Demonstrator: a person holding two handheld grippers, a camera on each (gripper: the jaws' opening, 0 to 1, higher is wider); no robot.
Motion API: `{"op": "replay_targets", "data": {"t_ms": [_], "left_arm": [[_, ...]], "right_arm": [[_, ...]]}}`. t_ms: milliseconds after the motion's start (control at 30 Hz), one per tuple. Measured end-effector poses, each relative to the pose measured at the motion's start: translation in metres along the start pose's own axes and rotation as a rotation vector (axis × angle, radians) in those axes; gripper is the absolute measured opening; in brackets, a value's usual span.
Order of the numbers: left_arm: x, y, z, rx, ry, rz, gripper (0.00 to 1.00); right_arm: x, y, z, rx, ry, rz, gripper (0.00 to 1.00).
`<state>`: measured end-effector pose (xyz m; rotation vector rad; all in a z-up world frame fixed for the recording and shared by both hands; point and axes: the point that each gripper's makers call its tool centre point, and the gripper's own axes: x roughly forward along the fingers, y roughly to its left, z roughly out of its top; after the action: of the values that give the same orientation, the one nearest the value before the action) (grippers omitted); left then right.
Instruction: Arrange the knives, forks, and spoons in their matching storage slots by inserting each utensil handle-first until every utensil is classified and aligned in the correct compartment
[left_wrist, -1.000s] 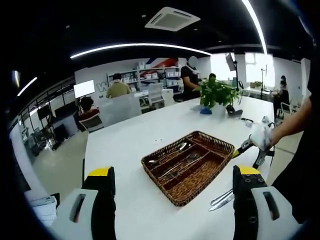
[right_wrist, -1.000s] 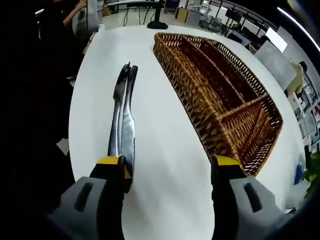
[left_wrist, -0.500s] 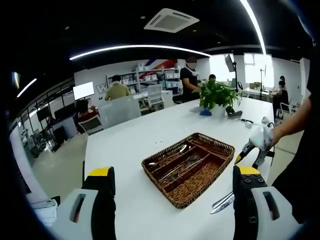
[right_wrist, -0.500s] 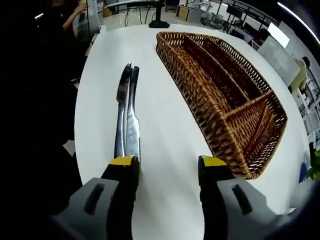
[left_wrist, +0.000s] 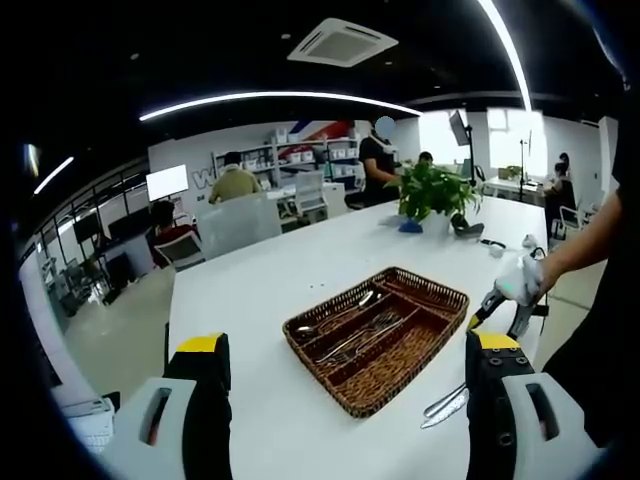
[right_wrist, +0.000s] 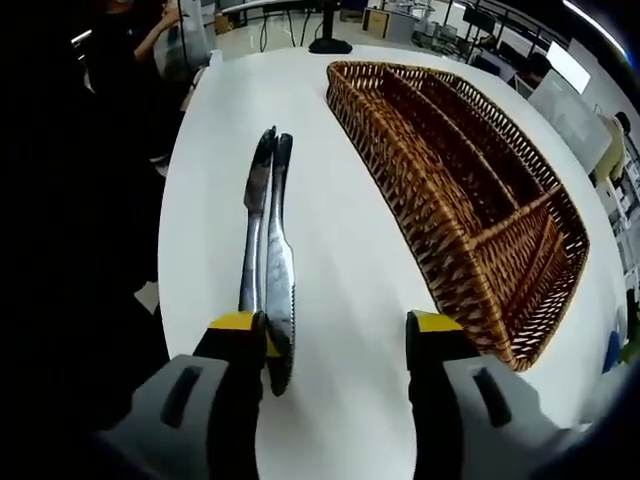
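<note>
The right claw (right_wrist: 335, 335) was held open low over a white desk (right_wrist: 340, 260), its yellow-tipped jaws spread with bare desk between them. Two table knives (right_wrist: 268, 255) lay side by side and touching on the desk, running away from the camera; the serrated blade ends lay nearest, just beside the claw's left jaw, and the handles pointed away. To the right of the knives, apart from them, stood a brown wicker cutlery tray (right_wrist: 470, 235) with long slots and one cross slot at its near end.

In the left gripper view, the left claw (left_wrist: 345, 355) was also seen open, holding nothing, raised well back from the tray (left_wrist: 380, 335). Spoons and forks (left_wrist: 355, 325) were seen lying in the tray's slots, though which slot held which could not be told. The knives (left_wrist: 447, 403) showed beside the tray, near the person's right hand (left_wrist: 520, 280).

The knives were judged to be stiff, thin, smooth metal, light but slippery and lying flat, so that one would be hard to lift without the other. A hold across the thicker handle of a single knife was judged safest, though the blade ends lay closest.
</note>
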<state>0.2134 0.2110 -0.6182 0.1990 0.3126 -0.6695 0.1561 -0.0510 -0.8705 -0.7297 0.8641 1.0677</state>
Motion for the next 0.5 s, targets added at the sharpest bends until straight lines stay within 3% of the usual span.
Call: {"op": "replay_targets", "data": {"t_ms": [200,267,333,400,467,500], "left_arm": [[0.001,0.001,-0.001,0.003,0.001,0.0,0.99],[0.001,0.001,-0.001,0.002,-0.001,0.0,0.99],[0.001,0.002,-0.002,0.001,-0.001,0.002,0.99],[0.001,0.003,-0.002,0.0,-0.002,0.003,0.99],[0.001,0.004,-0.002,-0.001,-0.002,0.006,0.99],[0.001,0.004,-0.002,-0.001,-0.003,0.006,0.99]], "right_arm": [[0.0,-0.011,-0.002,0.08,0.016,-0.035,0.55],[0.001,-0.008,-0.003,0.064,0.021,-0.025,0.5],[0.009,0.001,-0.004,-0.009,0.02,0.005,0.42],[0.006,0.005,-0.003,0.038,0.023,0.021,0.37],[0.005,0.013,-0.001,0.091,0.017,0.083,0.29],[0.004,0.005,-0.001,0.062,0.018,0.051,0.26]]}}
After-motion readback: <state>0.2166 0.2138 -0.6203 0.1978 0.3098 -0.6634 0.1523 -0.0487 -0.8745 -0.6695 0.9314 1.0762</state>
